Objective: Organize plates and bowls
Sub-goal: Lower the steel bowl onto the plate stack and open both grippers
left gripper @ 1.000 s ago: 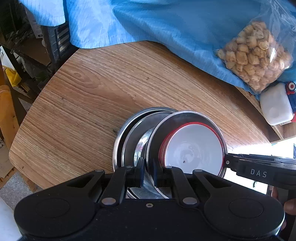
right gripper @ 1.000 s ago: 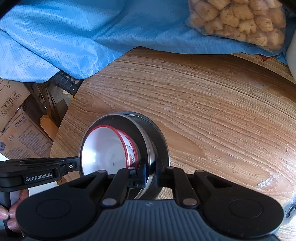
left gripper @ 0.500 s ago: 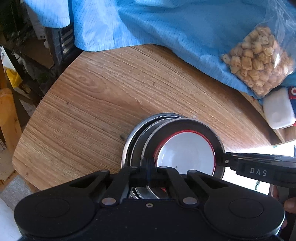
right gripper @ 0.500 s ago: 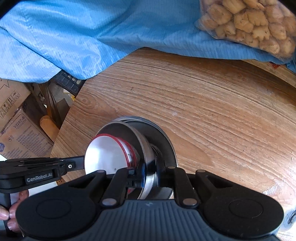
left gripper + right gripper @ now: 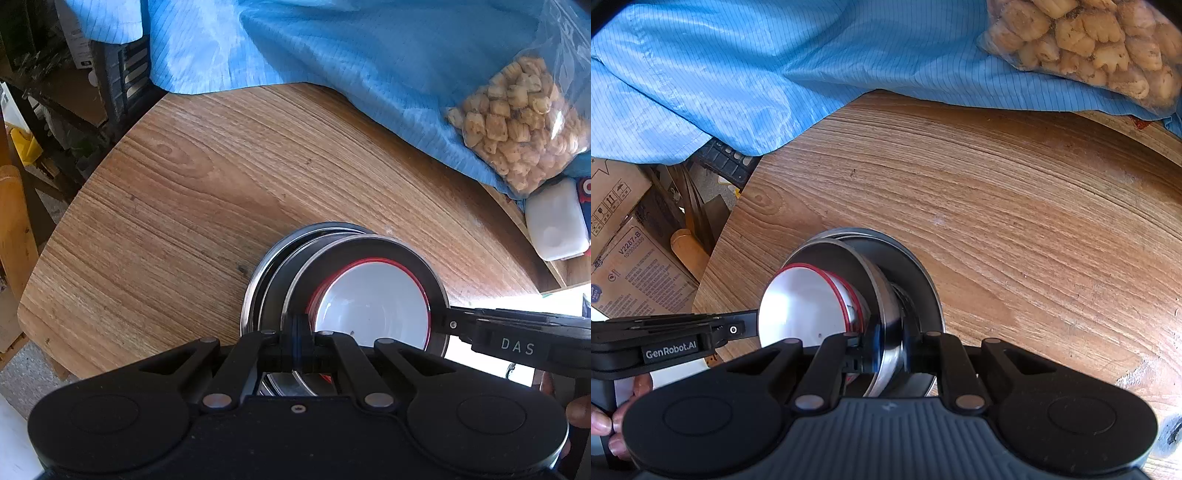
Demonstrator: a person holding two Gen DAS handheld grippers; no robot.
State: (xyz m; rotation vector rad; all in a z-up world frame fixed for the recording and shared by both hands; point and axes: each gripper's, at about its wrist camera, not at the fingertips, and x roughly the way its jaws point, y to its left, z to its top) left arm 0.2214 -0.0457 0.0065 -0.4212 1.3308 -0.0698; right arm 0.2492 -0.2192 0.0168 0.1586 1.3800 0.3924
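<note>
Snack bag [image 5: 517, 122] on blue cloth [image 5: 332, 55]; white box [image 5: 556, 219].

Two tools, the left tool [image 5: 298, 334] and the right tool [image 5: 882, 354], are showing. One red-rimmed white bowl [image 5: 373, 306] is sitting among roughly three nested steel dishes [image 5: 269, 266]; the exact count is unclear. One snack bag [image 5: 517, 122], one blue cloth [image 5: 332, 48] and one white container [image 5: 554, 221] are lying far right.

A wooden table [image 5: 207, 192] with a rounded corner and strong grain filled most of both views, lit by bright daylight. A blue cloth [image 5: 746, 74] lay draped over its far edge, with a clear bag of snacks [image 5: 517, 125] on top. Beyond the table's left edge stood printed cardboard boxes [image 5: 631, 273] and dark shelving [image 5: 66, 96].
</note>
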